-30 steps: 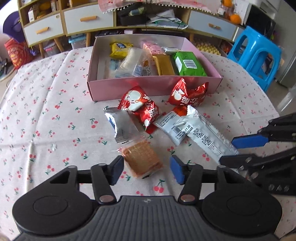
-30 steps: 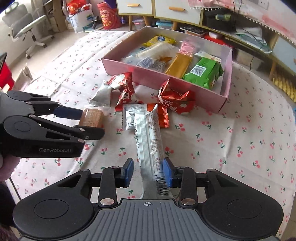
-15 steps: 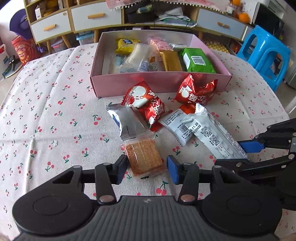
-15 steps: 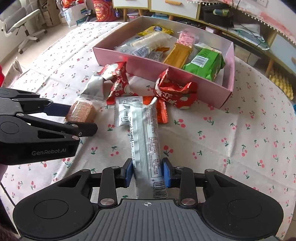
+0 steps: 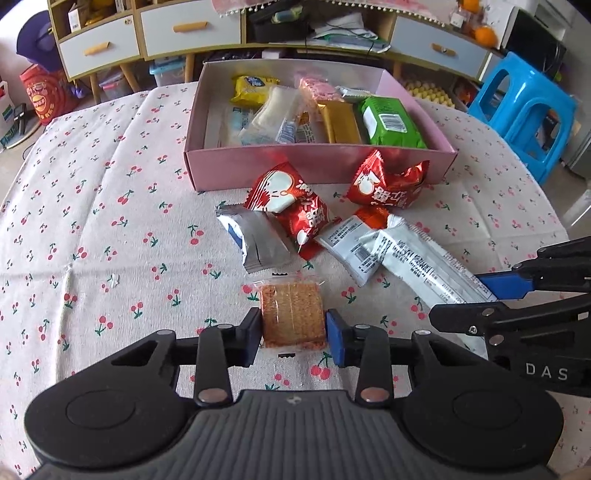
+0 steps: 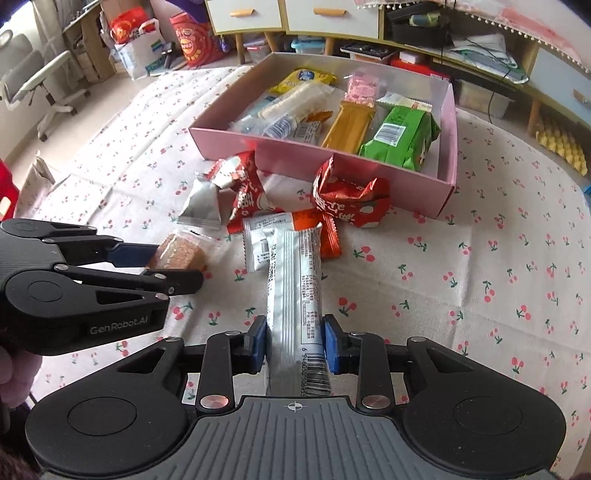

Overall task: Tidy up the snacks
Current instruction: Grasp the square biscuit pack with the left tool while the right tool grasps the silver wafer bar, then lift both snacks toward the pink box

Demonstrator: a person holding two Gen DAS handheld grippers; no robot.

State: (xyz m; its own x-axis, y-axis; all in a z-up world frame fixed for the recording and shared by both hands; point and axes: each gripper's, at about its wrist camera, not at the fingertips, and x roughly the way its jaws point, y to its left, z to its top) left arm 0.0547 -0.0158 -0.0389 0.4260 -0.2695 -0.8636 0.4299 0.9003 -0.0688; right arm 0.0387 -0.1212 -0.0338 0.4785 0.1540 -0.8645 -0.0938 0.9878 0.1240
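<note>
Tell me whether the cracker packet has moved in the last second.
Yes: the cracker packet, askew before, has turned square to the pink box's front wall.

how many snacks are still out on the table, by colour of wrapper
Red wrappers: 2
Silver wrappers: 2, a short packet and a long bar
White and orange wrapper: 1
Clear wrapper, brown cracker: 1
Total: 6

A lived-in home room: cherry-print cloth on the worktop (image 5: 92, 206), cluttered drawer cabinet (image 5: 173, 29), blue plastic stool (image 5: 532, 107), office chair (image 6: 33, 81).
</note>
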